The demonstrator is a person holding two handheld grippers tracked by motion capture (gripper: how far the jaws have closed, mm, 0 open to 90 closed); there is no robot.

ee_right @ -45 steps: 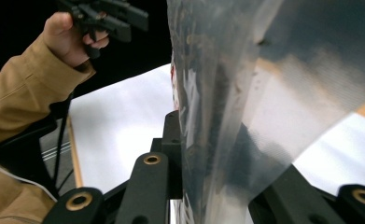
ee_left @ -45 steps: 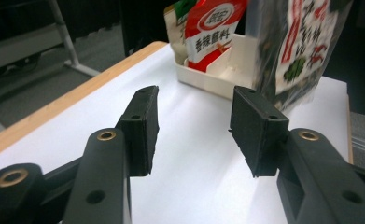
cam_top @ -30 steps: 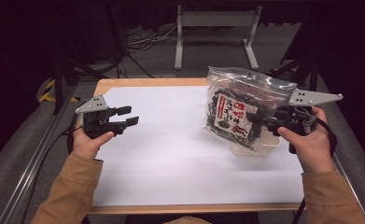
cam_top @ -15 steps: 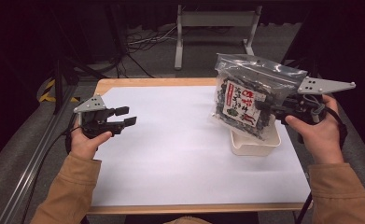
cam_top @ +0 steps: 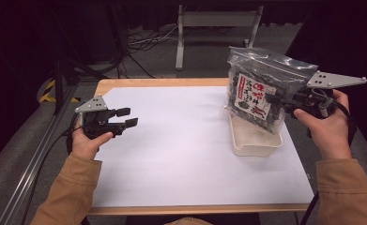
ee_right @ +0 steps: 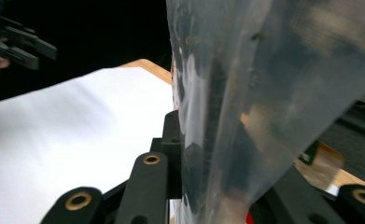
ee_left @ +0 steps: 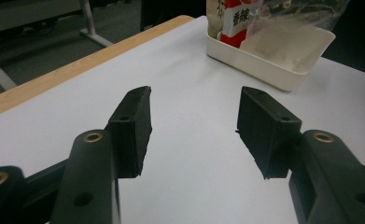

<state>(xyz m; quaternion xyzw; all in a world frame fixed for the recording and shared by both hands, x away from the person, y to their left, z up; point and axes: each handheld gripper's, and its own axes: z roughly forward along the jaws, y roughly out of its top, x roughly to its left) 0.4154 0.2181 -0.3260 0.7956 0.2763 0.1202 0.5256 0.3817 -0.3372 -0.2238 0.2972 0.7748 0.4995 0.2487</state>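
Your left gripper (cam_top: 127, 118), at 9 o'clock on the white table sheet (cam_top: 181, 154), has its jaws apart w/ nothing between, prob. waiting to help. At 3 o'clock your right gripper (cam_top: 271, 101) is clamped on the clear plastic bag of dark snack w/ red-white label (cam_top: 256, 96), held upright over the white rectangular plastic tray (cam_top: 254, 140), likely to lower it in. Bag bottom hides the tray's far end; label print unreadable.

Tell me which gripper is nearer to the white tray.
Right. The right gripper holds the clear bag of snacks just above the white tray; the left gripper hovers open far across the table's other side.
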